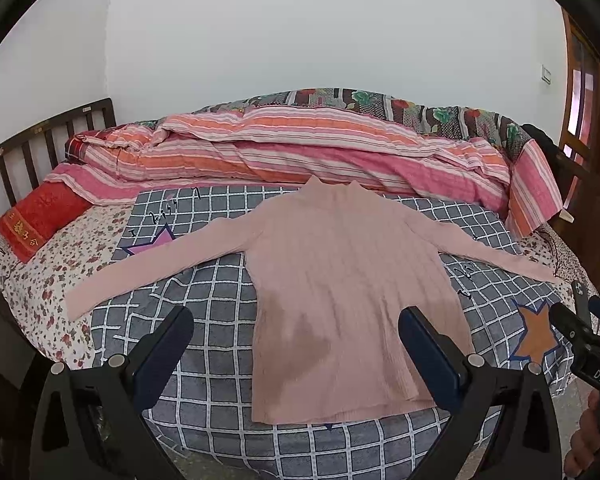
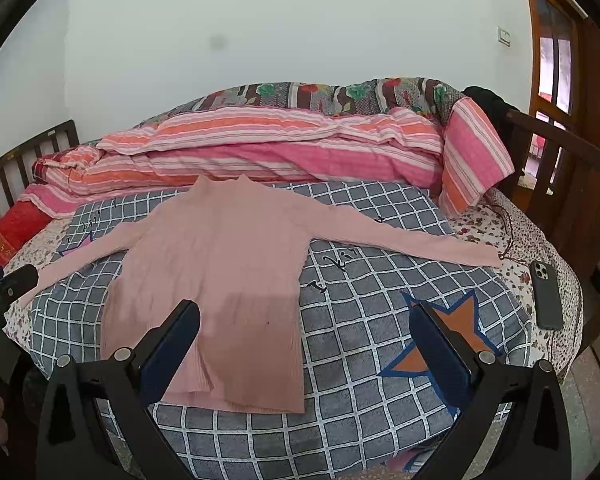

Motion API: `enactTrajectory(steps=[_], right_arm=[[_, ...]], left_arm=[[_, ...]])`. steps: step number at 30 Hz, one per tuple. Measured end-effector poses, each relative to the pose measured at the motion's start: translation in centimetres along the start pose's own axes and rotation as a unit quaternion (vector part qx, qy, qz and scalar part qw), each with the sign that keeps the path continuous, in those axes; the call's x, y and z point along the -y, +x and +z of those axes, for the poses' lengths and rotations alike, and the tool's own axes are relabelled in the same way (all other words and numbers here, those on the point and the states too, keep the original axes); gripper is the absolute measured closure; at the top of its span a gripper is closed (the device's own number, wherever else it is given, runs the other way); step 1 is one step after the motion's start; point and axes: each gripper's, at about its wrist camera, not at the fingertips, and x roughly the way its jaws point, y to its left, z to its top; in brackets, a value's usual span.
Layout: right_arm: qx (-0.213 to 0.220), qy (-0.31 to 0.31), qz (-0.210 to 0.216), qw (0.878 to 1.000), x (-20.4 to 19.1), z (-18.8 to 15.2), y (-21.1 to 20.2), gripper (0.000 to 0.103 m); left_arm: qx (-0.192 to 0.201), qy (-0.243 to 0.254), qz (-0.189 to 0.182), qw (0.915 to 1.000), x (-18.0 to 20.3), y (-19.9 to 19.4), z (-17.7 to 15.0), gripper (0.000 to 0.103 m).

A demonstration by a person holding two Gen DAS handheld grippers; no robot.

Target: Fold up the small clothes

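While the pink ribbed long-sleeved sweater [image 1: 340, 280] lies flat on the grey checked blanket [image 1: 220, 432], both grippers hover above its hem. Left gripper [image 1: 296, 344] gapes wide at 6 o'clock; right gripper [image 2: 306, 340], equally wide, at 5 o'clock.

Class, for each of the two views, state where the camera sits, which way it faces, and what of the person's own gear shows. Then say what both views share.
Left wrist: sits on the left tool, facing across the bed at the pink sweater; its open fingers show, the right tool at the edge.
Right wrist: sits on the right tool, further right, fingers open; a phone shows.
Shared: sweater, checked blanket, striped quilt.
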Motion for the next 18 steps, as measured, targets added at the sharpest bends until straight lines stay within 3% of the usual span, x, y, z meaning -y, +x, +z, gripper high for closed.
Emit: enactTrajectory(steps=[18], right_arm=[[0.002,0.000,0.003,1.000,0.07,0.23,0.01,0.000]], left_arm=[[-0.005,0.000,-0.002,1.0000,0.29,0.24,-0.04,0.000]])
